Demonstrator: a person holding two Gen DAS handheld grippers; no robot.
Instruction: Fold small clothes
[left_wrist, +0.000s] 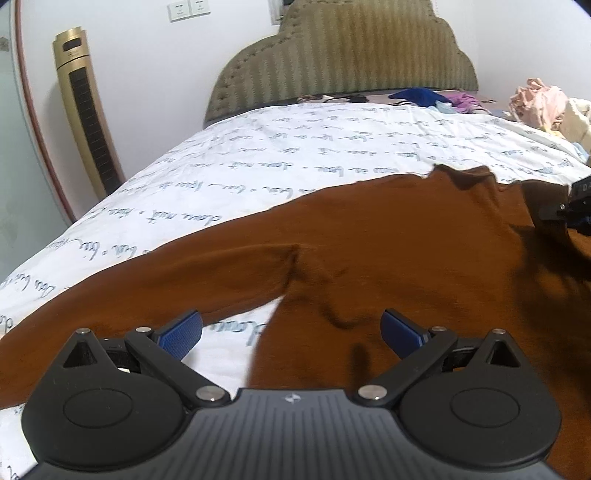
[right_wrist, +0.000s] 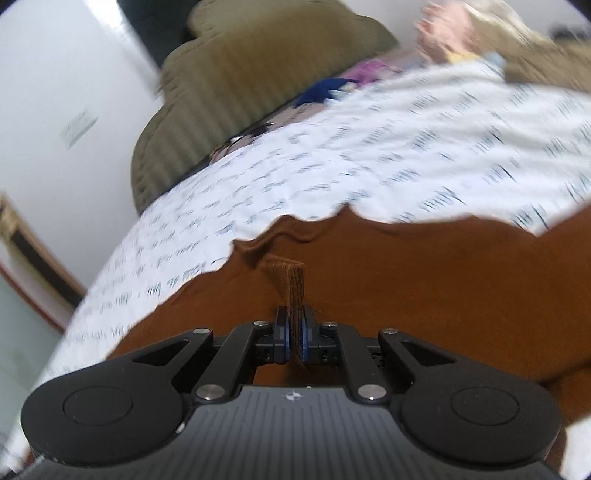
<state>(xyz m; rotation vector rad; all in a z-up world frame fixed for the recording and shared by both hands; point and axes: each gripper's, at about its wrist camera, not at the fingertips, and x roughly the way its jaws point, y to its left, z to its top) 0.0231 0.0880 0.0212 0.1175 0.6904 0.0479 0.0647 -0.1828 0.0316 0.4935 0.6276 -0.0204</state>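
garment: brown top (left_wrist: 369, 251), plain knit, wrinkly, spread over the lower half of the frame on the bed (left_wrist: 258, 147)
writing: blue cursive all over the sheet, can't read it
left gripper (left_wrist: 291, 332): spread apart, nothing in it
right gripper (right_wrist: 294, 334): clamped on a brown fold

Landmark: bed (left_wrist: 258, 155), white cover with blue script
Headboard (left_wrist: 343, 55): olive, padded, at the bed's far end
Wall (left_wrist: 147, 74): white, behind headboard; sockets (left_wrist: 189, 9)
Tower fan (left_wrist: 86, 110): gold, left of bed
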